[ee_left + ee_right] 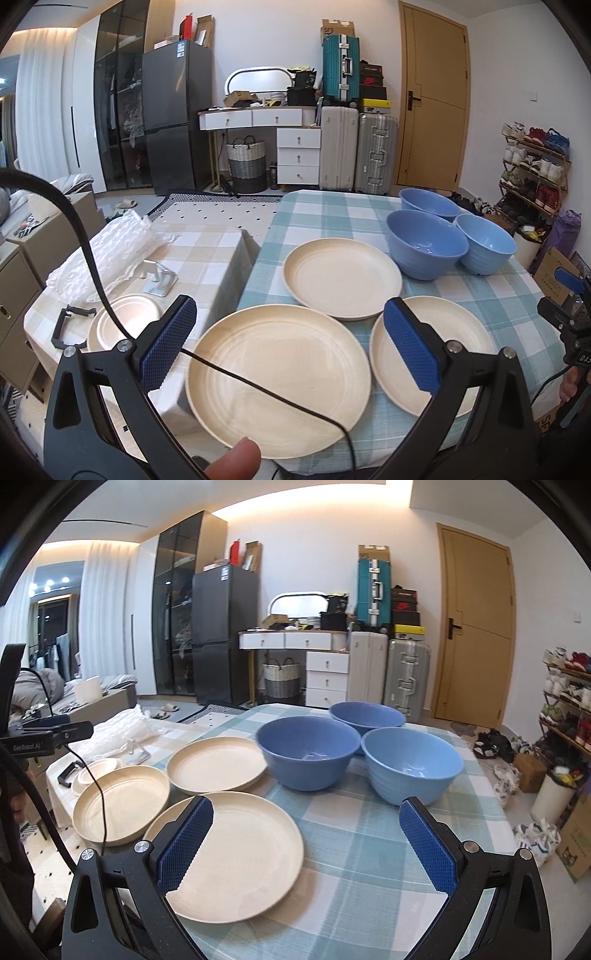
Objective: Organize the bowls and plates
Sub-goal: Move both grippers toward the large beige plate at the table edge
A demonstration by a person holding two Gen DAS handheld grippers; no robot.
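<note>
1. The left gripper (290,332) has its two blue-padded fingers (168,343) spread wide apart, with nothing between them.
2. Seen through that gap, the nearest cream plate (277,380) lies flat at the table's near left corner, below and between the fingers, its near rim past the table edge. No pad touches it.
3. A thin black cable (280,398) runs across this plate, and a fingertip (234,459) shows at the bottom edge of the left wrist view.
4. The right gripper (306,845) also has its blue-padded fingers (184,845) wide apart and empty.
5. The right front plate (236,856) lies flat under the right gripper's left finger, which overlaps its left rim in view; whether it touches cannot be told.
6. The right finger of that gripper hangs over bare checked tablecloth (362,849).
7. Farther out, a third cream plate (218,762) sits behind the two front plates, near both; whether the rims touch cannot be told.
8. Behind and to the right stand three blue bowls, upright and clustered: a darker bowl (308,755) beside the third plate, a lighter bowl (412,766) just to its right, and a rear bowl (365,714) behind both.
9. On the lower beige-checked surface to the left lies a small plate (127,321) near a sheet of bubble wrap (107,251).
</note>
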